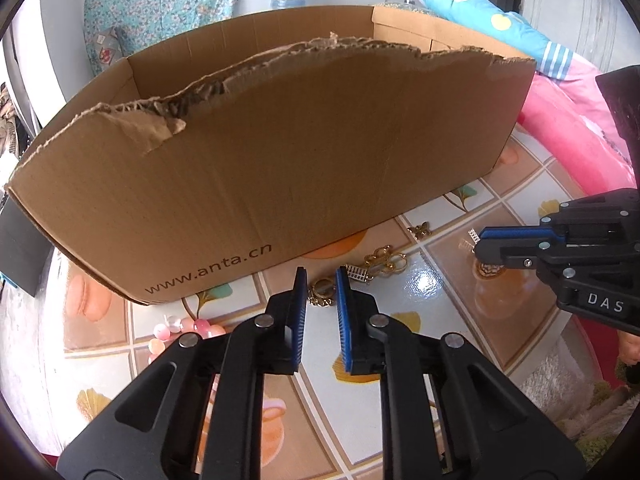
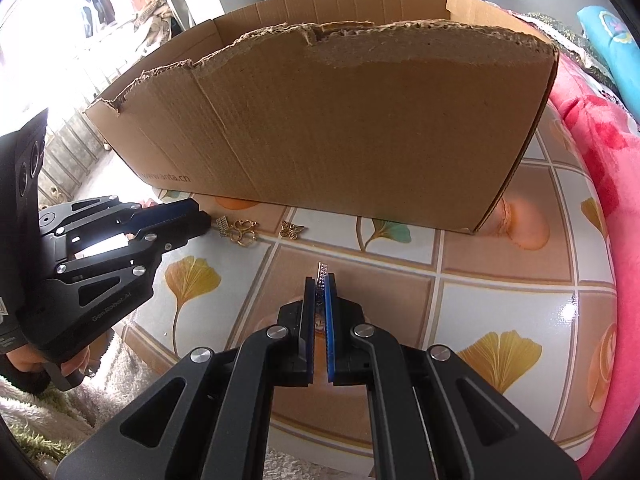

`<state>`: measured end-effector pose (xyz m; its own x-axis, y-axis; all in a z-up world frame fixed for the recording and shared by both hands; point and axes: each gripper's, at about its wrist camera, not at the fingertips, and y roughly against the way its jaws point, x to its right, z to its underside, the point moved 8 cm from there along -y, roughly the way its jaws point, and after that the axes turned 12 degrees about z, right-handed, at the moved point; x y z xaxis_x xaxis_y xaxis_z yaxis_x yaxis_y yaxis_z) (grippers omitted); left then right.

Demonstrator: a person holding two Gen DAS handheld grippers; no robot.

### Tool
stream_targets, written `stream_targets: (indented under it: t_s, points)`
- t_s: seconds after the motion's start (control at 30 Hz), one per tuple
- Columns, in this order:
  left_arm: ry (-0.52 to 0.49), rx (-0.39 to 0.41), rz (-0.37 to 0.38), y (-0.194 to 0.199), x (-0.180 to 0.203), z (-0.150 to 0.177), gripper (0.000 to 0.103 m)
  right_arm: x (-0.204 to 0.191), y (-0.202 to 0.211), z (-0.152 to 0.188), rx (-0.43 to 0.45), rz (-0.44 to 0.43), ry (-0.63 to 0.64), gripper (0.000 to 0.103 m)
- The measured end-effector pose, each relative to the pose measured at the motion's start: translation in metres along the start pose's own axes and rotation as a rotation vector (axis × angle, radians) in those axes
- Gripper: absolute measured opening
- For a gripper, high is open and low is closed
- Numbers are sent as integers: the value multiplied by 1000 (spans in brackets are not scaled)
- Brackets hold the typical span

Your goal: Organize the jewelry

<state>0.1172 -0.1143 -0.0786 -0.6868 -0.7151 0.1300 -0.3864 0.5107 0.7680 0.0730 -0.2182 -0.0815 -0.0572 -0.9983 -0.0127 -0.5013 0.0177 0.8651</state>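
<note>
Low over the tiled tabletop (image 1: 436,292), my left gripper (image 1: 321,286) has its blue pads against both sides of a gold ring piece (image 1: 320,294). From the right wrist view this gripper (image 2: 206,220) shows side-on and hides the ring. My right gripper (image 2: 319,280) is shut on a small silver rhinestone bar (image 2: 322,270) that sticks up past its tips; it also shows in the left wrist view (image 1: 480,246). Loose on the table lie a gold clover brooch (image 1: 384,262) (image 2: 242,232), a silver comb piece (image 1: 358,274) (image 2: 223,223), a gold butterfly charm (image 1: 419,231) (image 2: 292,230) and a pink bead bracelet (image 1: 180,326).
A large torn cardboard box (image 1: 280,160) (image 2: 340,120) stands right behind the jewelry. A pink blanket (image 1: 576,136) (image 2: 592,152) and a blue pillow (image 1: 492,20) lie along the table's right side. A shaggy rug (image 2: 48,420) is below the table edge, and a hand (image 2: 72,364) holds the left gripper's handle.
</note>
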Motion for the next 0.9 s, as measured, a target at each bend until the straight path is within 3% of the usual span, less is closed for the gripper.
stream_targets:
  t_s: [0.47, 0.63, 0.9]
  points:
    - [4, -67, 36, 7, 2, 8, 14, 3, 1, -1, 1, 1, 1, 4]
    - [33, -17, 36, 13, -2, 3, 16, 4, 1, -1, 1, 3, 2, 4]
    - [46, -38, 60, 2, -6, 0, 16, 3, 1, -3, 0, 3, 0, 4]
